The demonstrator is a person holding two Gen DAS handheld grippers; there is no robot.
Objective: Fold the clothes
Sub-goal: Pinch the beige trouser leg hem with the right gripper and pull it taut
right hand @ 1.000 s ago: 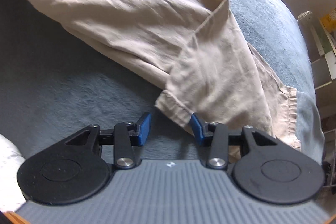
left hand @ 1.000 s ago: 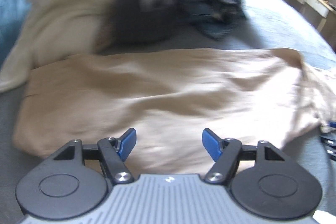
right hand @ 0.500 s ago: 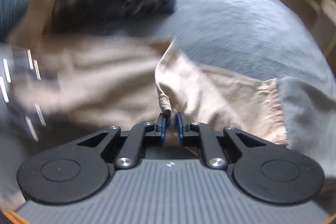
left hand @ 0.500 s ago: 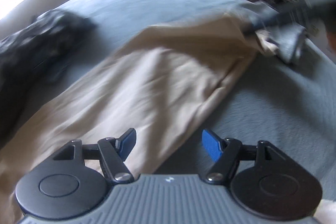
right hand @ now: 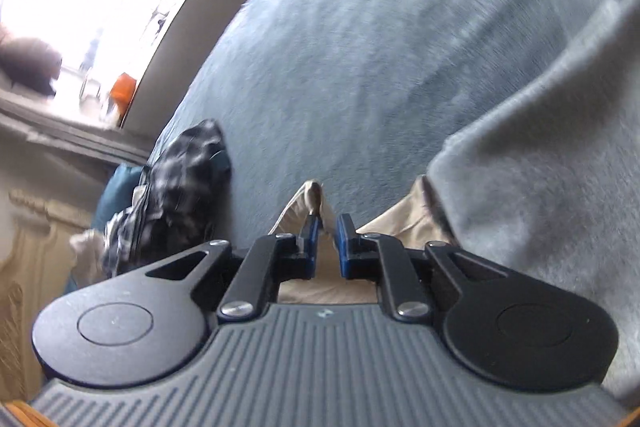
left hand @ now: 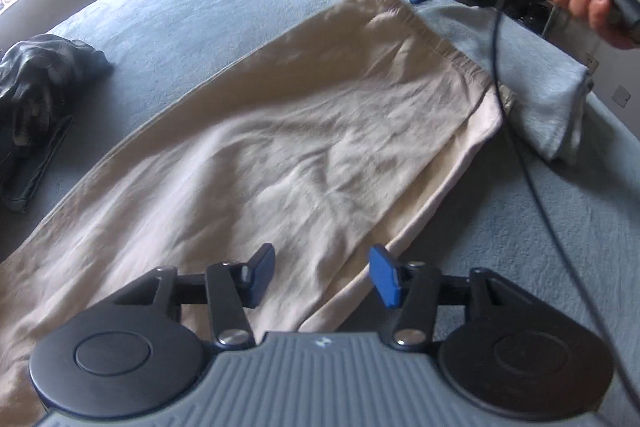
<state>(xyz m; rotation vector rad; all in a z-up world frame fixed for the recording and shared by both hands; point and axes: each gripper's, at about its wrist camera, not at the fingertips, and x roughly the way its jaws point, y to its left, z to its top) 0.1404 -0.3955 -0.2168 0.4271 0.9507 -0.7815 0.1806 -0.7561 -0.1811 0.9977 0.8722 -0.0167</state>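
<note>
Both tongs work on the beige trousers point(left hand: 256, 163), which lie spread long on the grey-blue bed point(left hand: 224, 11). Right gripper point(right hand: 327, 231) is clamped on a hem corner at the trousers' far end, probably to carry it over for a fold. Left gripper point(left hand: 322, 277), half open and just closing, hovers over the trousers' near part, gripping nothing.

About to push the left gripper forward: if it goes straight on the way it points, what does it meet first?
Most likely the beige garment spread on the bed, just ahead of the left gripper; depth is unclear.
</note>
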